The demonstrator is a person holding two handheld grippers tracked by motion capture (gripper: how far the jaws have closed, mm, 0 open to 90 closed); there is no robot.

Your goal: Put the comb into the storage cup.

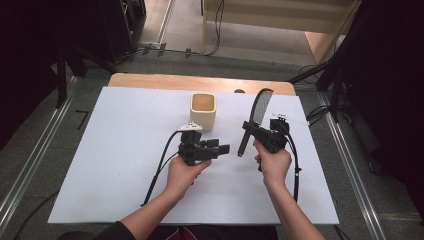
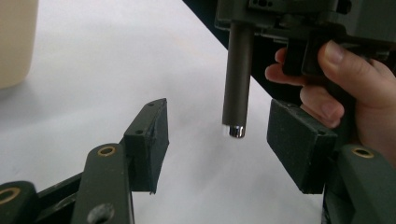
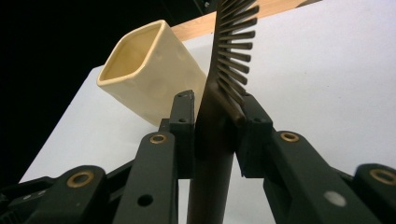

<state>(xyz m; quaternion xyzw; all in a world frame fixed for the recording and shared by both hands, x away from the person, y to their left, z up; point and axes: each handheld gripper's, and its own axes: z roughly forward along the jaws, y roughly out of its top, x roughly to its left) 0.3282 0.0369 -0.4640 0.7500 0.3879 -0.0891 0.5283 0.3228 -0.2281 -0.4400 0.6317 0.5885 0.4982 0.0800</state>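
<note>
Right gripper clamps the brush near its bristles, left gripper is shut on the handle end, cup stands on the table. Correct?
Not quite. The left gripper is open: in the left gripper view its pads stand apart on either side of the handle end, touching nothing. The rest holds: the right gripper clamps the brush near its bristles, and the cup stands on the table.
</note>
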